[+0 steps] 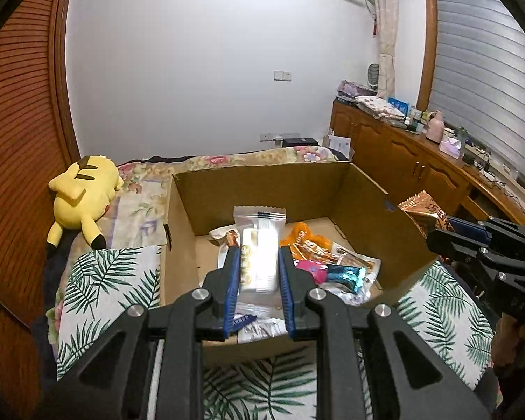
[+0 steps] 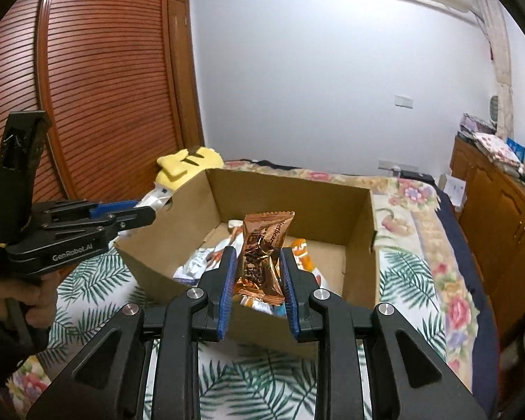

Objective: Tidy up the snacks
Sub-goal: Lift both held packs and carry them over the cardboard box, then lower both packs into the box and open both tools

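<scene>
The left tongs [image 1: 259,255] are clamped on a clear packet of pale round biscuits [image 1: 259,245], its crimped top edge standing up above the blue pads, held over the near part of an open cardboard box [image 1: 262,189]. The right tongs [image 2: 258,262] are pinched around a copper-coloured foil snack packet [image 2: 264,248], which stands upright between them, also above the box's near wall. In the left camera's view the right tongs come in from the right edge with that copper wrapper sticking out past the box's right wall. The box sits on a bed, on a white cloth printed with green palm leaves [image 1: 112,273], and a floral bedspread [image 2: 420,210] lies beyond it. Inside the box lies a loose heap of snacks [image 1: 332,262]: an orange wrapper, a pink one, a shiny blue one and some clear bags. A yellow plush toy [image 1: 84,196] lies on the bed to the left of the box, near a slatted wooden wardrobe [image 2: 105,87]. A person's hand [image 2: 35,301] grips the handle of the left tongs.
</scene>
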Tool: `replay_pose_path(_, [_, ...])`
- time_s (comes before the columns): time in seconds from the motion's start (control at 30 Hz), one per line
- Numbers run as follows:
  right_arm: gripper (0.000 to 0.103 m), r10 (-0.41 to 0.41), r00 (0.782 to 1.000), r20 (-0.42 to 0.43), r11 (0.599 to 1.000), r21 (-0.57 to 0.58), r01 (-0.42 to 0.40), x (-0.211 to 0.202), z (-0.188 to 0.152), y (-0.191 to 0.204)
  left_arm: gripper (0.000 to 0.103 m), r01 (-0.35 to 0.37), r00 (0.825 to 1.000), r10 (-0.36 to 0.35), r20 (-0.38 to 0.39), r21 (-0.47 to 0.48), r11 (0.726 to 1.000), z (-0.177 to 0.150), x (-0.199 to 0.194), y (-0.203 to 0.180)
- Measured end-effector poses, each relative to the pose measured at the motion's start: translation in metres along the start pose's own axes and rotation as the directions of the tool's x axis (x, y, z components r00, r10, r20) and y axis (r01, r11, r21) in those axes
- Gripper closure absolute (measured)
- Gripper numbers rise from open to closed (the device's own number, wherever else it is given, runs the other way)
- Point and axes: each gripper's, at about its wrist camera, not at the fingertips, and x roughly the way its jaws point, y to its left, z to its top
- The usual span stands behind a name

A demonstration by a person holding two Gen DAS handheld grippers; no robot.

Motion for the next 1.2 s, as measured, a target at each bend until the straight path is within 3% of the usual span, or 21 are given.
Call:
replay_pose_path(0.5, [0.079,0.049,0.996,-0.073,0.999,-0.003,-0.05,0.063,-0.001,-0.011,0.084,-0.02,0.997,0.02,-0.075,-0.007,1.0,-0.002,0.056,0.002])
replay_pose_path(0.83, [0.079,0.063,0.99,-0.123,0.998,0.01,-0.063,0.082,-0.006,-0.013,0.083,-0.028,0.993,0.028,-0.116,0.004,1.0,-0.004,0.068,-0.002])
replay_pose_path(1.2, [0.075,0.067,0.988,-0.138,0.998,0.026,-0.064,0.087,-0.009,-0.016,0.078,-0.066,0.992,0.066,-0.111,-0.002,0.998,-0.004,0.069,-0.001])
